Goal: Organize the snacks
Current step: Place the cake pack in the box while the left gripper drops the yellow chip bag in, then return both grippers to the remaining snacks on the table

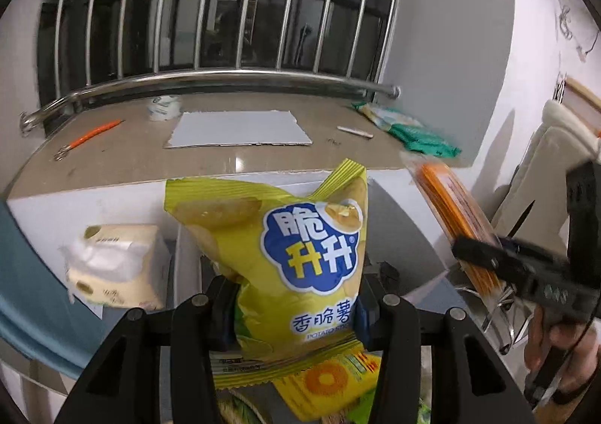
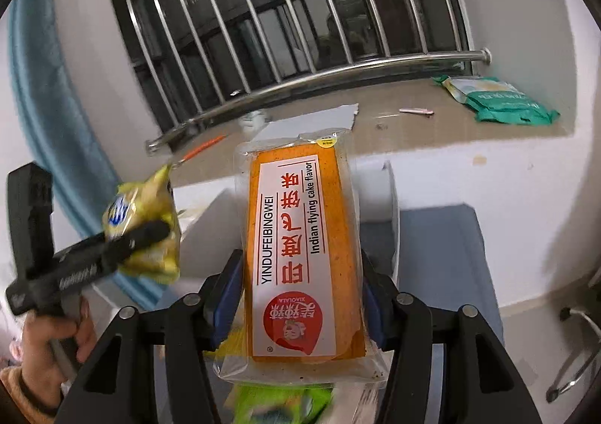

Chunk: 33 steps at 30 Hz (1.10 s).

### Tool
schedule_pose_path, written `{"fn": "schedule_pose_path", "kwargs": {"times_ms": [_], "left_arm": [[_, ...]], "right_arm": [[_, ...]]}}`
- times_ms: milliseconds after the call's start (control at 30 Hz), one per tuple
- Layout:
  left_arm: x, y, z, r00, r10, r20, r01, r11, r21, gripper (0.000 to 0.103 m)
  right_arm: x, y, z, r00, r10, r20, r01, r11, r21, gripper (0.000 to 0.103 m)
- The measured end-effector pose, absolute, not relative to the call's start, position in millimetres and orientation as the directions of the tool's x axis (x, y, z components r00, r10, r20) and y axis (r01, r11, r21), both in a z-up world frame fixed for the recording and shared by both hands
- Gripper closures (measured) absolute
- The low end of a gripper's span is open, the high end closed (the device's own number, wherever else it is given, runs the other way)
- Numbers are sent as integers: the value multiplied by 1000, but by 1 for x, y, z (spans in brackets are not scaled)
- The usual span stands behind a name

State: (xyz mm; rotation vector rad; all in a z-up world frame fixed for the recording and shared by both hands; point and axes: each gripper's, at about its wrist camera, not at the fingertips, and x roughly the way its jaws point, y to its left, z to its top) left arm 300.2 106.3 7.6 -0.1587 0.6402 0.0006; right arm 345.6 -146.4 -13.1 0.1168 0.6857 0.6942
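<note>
Barred window (image 1: 225, 10) and a brown stone ledge (image 1: 131, 161) fill the back of both views, and we're mid-air with two snacks on the move!

Left tool (image 1: 296, 307) first: its fingers are pinched on the lower half of the yellow chip bag (image 1: 300, 255), which stands upright in the centre of the frame, puffed top pointing at the ledge. Gripping low looks like a way to keep the bag's air cushion from being crushed. Beneath it, at the bottom edge, another yellow packet (image 1: 330, 382) peeks out, seemingly the snack pile.

Over to the right tool (image 2: 300, 311): pressed in on both long sides of the orange cake pack (image 2: 300, 255), held lengthwise, label facing the camera, its far end reaching toward the upper middle of the frame. A side grip suits a flat, stiff pack. Blurry green wrappers (image 2: 278, 405) sit below.

Each tool appears in the other's view: the cake pack at the right edge of the left view, the chip bag at the left edge of the right view, the two well apart.

Outward now: a tissue pack (image 1: 112, 266) at left, grey card (image 1: 240, 129) and an orange-handled tool (image 1: 90, 136) on the ledge, green bags (image 2: 499, 100) at upper right. Where they'll land, I cannot tell.
</note>
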Motion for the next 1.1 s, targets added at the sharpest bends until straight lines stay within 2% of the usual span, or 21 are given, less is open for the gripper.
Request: {"fn": "schedule_pose_path", "kwargs": {"times_ms": [67,100,133,167,200,233,333,433,633,900,1100], "left_arm": [[315,107,1,794,-70,-604,-26,989,-148,47],[322,109,-4,787,-79,-613,-24,987,-158,32],[329,112,-9,774,-70,-630,-43,986,-163,8],[333,115,-12,765,-45,-642,-74,985,-156,0],[334,118,-14,765,-17,-644,-104,983,-150,0],[334,121,-15,762,-6,-647,-122,981,-154,0],[329,129,-21,756,-51,-652,-109,973,-203,0],[319,130,-23,755,-31,-655,-124,974,-188,0],[294,122,-12,774,-20,-633,-110,980,-165,0],[213,94,8,826,-20,-563,-40,995,-94,0],[136,71,-9,845,-27,-534,-32,995,-100,0]], "right_arm": [[369,-138,-15,558,597,-576,-525,792,312,43],[381,-134,-17,555,589,-588,-511,798,319,39],[390,-131,-19,552,585,-594,-506,801,320,36],[399,-127,-21,547,581,-602,-509,802,312,20],[408,-121,-24,539,565,-625,-506,810,296,3],[416,-117,-26,535,548,-643,-499,819,282,0],[418,-119,-19,582,515,-629,-474,843,252,0],[411,-127,-14,577,550,-604,-490,825,283,0],[392,-130,-8,596,534,-599,-520,826,218,0],[317,-162,10,605,602,-522,-598,776,202,0],[248,-202,-6,613,619,-491,-604,768,214,0]]}}
